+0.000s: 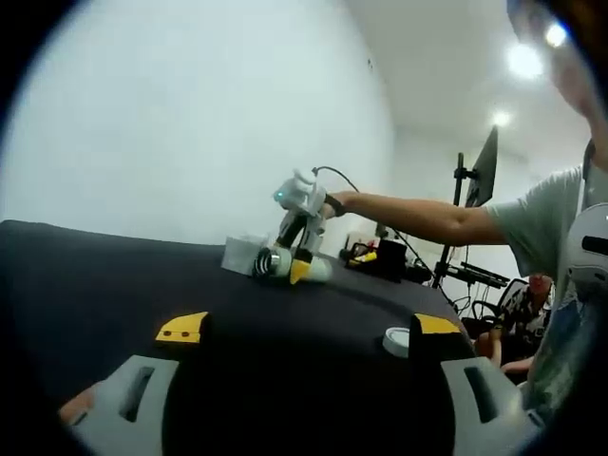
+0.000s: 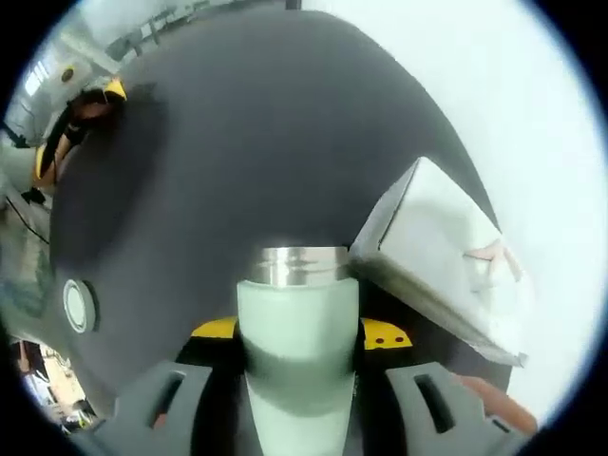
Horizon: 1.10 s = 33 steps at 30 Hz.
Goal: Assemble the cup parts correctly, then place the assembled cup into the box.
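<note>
A pale green cup body (image 2: 297, 318) with a steel threaded rim sits between the jaws of my right gripper (image 2: 299, 332), which is shut on it. Its steel mouth points at the white open box (image 2: 442, 252) just ahead and to the right. In the left gripper view the right gripper (image 1: 296, 249) holds the cup body (image 1: 269, 262) low over the table, next to the box (image 1: 239, 255). A round white lid (image 1: 396, 340) lies on the black table beside the right jaw of my left gripper (image 1: 309, 328), which is open with nothing in it. The lid (image 2: 78, 306) lies apart from the cup.
A black cloth covers the table (image 1: 114, 275). A person's bare arm (image 1: 418, 217) reaches in from the right. Beyond the far edge stand a monitor on a stand (image 1: 480, 176) and cluttered gear (image 1: 380, 256). The left gripper (image 2: 81, 119) sits at the table's far side.
</note>
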Motion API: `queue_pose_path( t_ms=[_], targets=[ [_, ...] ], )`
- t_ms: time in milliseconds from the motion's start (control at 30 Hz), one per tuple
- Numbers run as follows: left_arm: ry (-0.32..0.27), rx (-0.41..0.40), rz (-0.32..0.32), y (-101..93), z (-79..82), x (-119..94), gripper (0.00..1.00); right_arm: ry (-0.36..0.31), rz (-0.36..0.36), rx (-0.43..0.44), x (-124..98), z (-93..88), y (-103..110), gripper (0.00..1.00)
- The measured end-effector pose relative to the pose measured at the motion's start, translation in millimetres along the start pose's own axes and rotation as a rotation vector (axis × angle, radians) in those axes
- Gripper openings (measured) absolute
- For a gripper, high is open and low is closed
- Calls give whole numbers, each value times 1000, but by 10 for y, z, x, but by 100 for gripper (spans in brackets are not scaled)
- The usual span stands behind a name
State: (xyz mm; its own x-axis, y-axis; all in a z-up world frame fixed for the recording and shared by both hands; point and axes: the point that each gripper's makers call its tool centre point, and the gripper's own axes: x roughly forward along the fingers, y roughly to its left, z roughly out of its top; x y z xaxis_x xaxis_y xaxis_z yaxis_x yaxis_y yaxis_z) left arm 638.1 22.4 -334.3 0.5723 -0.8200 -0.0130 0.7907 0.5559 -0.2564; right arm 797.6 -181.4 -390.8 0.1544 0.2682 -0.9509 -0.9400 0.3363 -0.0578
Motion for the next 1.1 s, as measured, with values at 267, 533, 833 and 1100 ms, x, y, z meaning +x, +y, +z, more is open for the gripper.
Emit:
queue_pose_path(
  t_ms=[267,533,833,1100],
  targets=[
    [7,-9,7,33,-26,12,80,-108,-3,41,-246,3,66,43],
    [15,-18,18,77,-58,18,78,-416,18,156,-595,110,309,43],
    [15,-34,20,84,-96,40,77,-679,-32,204,-935,112,674,42],
    [17,-40,31,130,-126,34,75,-855,-56,200,-1087,255,974,42]
  ],
)
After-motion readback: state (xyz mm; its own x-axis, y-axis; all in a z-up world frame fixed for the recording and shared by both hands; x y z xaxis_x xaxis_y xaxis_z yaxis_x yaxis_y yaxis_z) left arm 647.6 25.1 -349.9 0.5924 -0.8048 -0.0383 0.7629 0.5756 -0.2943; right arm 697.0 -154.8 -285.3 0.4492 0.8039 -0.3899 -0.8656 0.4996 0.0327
